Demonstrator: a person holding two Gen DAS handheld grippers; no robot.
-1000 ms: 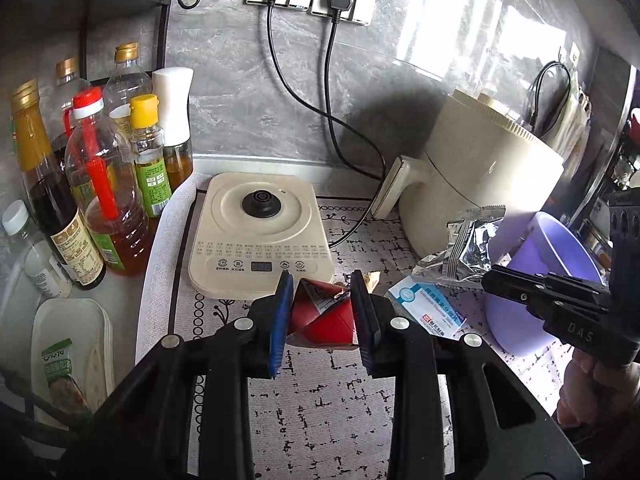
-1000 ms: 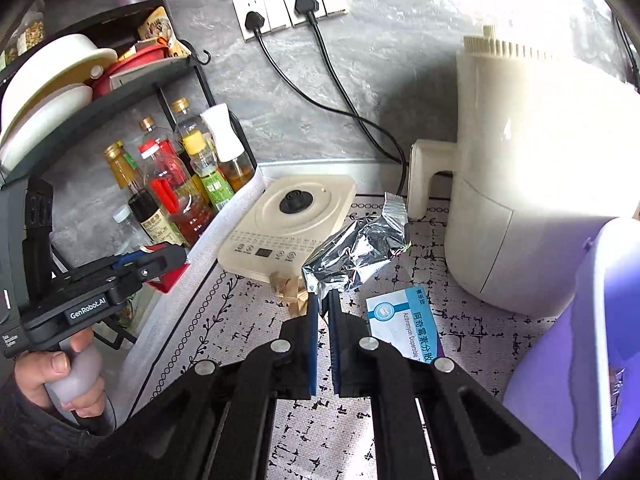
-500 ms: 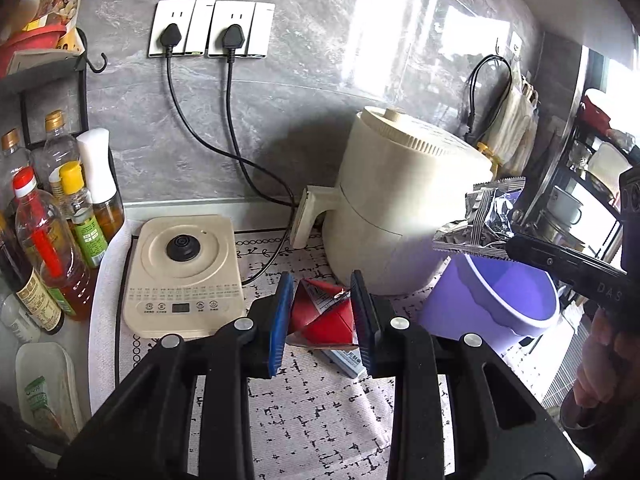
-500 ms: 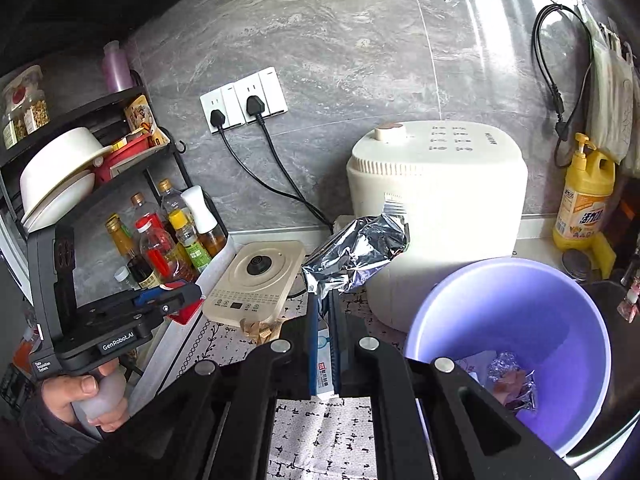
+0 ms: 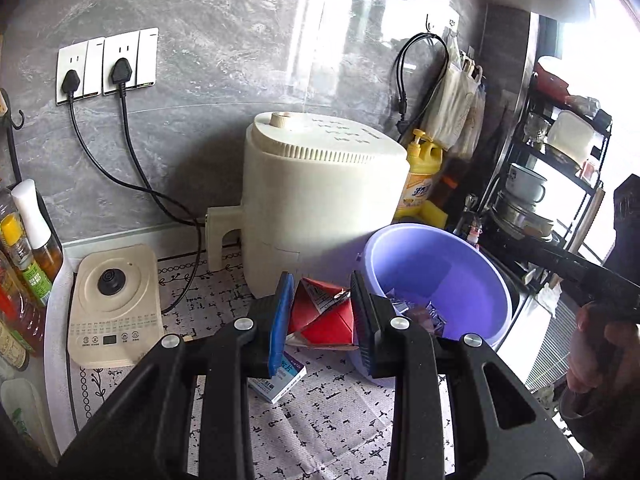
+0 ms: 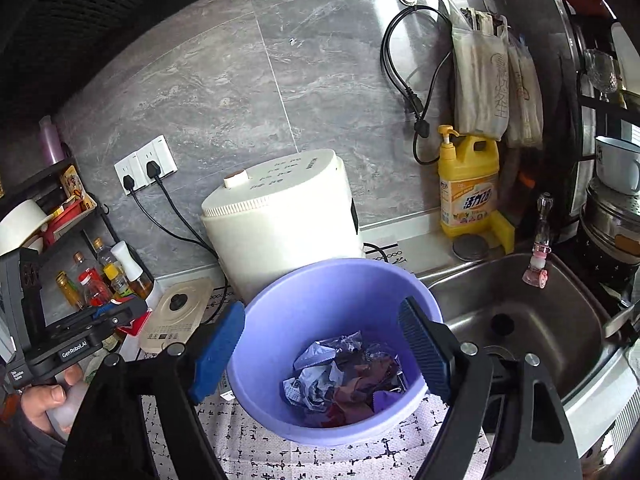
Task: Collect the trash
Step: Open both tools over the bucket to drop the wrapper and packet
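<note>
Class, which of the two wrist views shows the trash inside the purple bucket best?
The right wrist view: it looks down into the purple bucket, showing the crumpled trash on its floor. The left wrist view sees the bucket from the side, with only a few scraps past the held red carton.

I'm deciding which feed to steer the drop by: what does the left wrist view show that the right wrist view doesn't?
Left wrist only: the left hand-held gripper shut on a red carton, and a small blue-and-white box on the mat below.

Right wrist only: the right hand-held gripper open, the sink, and the crumpled wrappers seen clearly in the bin.

Both: the purple bin, the cream appliance and the yellow detergent bottle.
</note>
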